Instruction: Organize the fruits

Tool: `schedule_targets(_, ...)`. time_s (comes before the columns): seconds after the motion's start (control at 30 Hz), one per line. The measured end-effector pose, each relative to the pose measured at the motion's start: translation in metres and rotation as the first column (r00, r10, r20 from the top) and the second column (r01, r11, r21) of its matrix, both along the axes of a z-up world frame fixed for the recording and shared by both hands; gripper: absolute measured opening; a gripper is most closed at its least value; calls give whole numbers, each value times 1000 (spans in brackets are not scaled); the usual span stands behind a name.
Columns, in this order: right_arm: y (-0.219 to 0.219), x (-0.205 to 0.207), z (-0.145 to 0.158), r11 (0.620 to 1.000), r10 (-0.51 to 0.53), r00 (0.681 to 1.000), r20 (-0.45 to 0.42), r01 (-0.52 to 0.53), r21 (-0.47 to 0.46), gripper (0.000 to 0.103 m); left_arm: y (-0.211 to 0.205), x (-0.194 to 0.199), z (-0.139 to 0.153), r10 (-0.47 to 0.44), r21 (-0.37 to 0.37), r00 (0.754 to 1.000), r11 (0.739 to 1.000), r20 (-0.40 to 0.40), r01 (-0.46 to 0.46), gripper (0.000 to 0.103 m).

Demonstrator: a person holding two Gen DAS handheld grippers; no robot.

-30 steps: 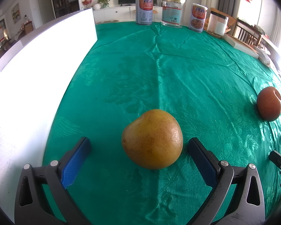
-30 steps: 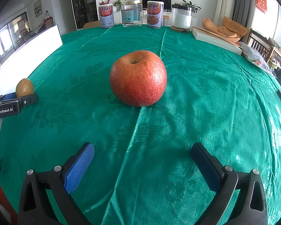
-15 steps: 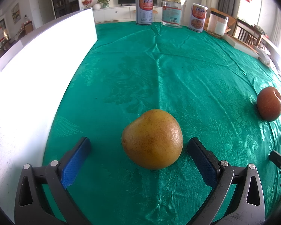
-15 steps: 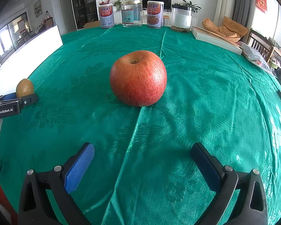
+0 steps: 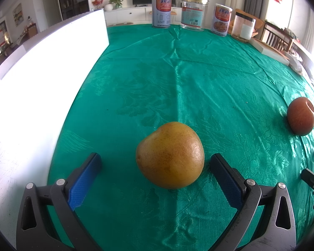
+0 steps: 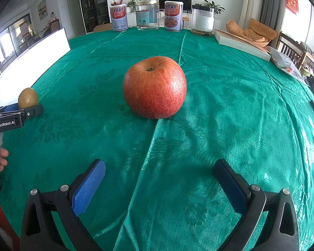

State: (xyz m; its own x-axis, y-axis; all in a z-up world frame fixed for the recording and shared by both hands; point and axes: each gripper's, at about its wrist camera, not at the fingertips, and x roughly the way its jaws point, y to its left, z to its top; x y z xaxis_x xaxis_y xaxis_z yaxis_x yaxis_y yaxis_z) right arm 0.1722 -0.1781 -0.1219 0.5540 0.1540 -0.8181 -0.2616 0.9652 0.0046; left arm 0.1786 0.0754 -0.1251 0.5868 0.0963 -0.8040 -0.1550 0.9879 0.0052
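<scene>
Left wrist view. Fruits: two. One yellow-brown pear (image 5: 170, 155) is lying on the green tablecloth (image 5: 178, 83), sitting between the two blue-padded fingers of the left gripper (image 5: 156, 165); the jaws are standing wide, with a visible gap on each side of the pear, gripping nothing. One red apple (image 5: 301, 116) is resting near the cloth's right edge, well apart from the pear. Containers: four, lining the far edge — two printed tins (image 5: 161, 11), one clear jar (image 5: 194, 13), one pale-filled jar (image 5: 243, 27). One white board (image 5: 41, 73) is running along the whole left side, closing off that flank; the cloth between pear and tins is lying open. Part of the right gripper (image 5: 313, 177) is showing at the right edge.

Right wrist view. The apple (image 6: 154, 86) is standing stem-dimple up at the cloth's centre, ahead of the right gripper (image 6: 160, 173), whose jaws are spread wide and are holding nothing, with bare cloth between pads and apple. The pear (image 6: 28, 98) is showing at far left, just behind the left gripper (image 6: 16, 113). One flat box (image 6: 242, 45) is lying at the right far edge, with one plastic bag (image 6: 286, 64) beside it.
</scene>
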Motion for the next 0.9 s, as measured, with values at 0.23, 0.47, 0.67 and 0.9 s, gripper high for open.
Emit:
schedule_targets(0.23,-3,0,0,1000,2,1000,0,-2,25,103,2,-32,8,-158,-109,986,982,-49,151,102)
schedule_targets(0.47,-23,-1,18,974,-16,998,60,2,227,103,-3,-16,25,-207,-158,978,967,-15,202,101)
schedule_targets(0.67,12,45,49,993,69,995,73,-76,94,103,-7,4,15,-177,-48,982,984,-68,174,53)
schedule_targets(0.9,34,92,32,997,80,991,-107,-81,-5,68,4,-22,35,-194,-122,981,974,-24,190,49)
